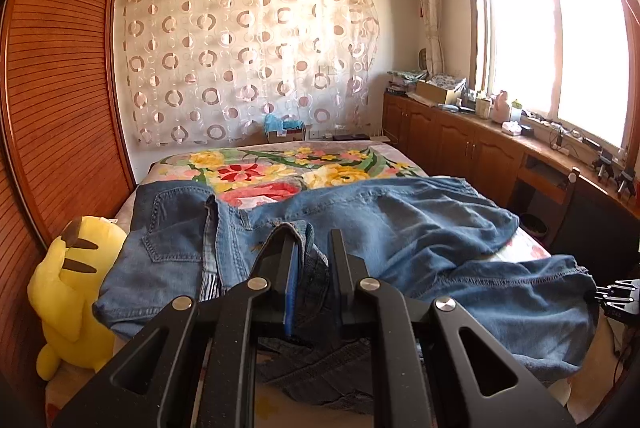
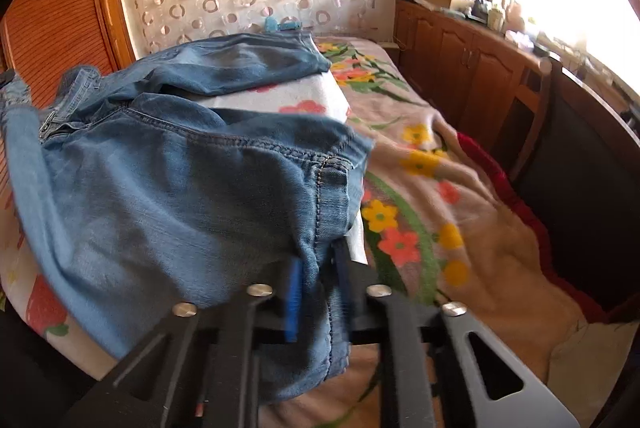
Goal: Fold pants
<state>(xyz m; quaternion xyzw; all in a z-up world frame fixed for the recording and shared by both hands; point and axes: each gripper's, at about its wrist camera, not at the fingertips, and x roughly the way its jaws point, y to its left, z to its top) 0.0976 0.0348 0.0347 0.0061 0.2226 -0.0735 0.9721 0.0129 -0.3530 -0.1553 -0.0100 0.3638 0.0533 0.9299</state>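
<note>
Blue denim pants (image 1: 392,224) lie spread across a bed with a floral blanket (image 1: 280,168). My left gripper (image 1: 310,240) is shut on a bunched part of the pants near the waist, with denim pinched between its black fingers. In the right wrist view the pants (image 2: 168,188) drape over the near side of the bed. My right gripper (image 2: 316,260) is shut on a hem end of one leg, and the cloth hangs down between its fingers. That right gripper (image 1: 616,298) also shows at the right edge of the left wrist view, holding the leg end.
A yellow plush toy (image 1: 76,288) sits at the bed's left side by a slatted wooden wardrobe (image 1: 60,88). Wooden cabinets (image 1: 460,136) with clutter run under the window on the right. A dark chair (image 2: 580,188) stands beside the bed.
</note>
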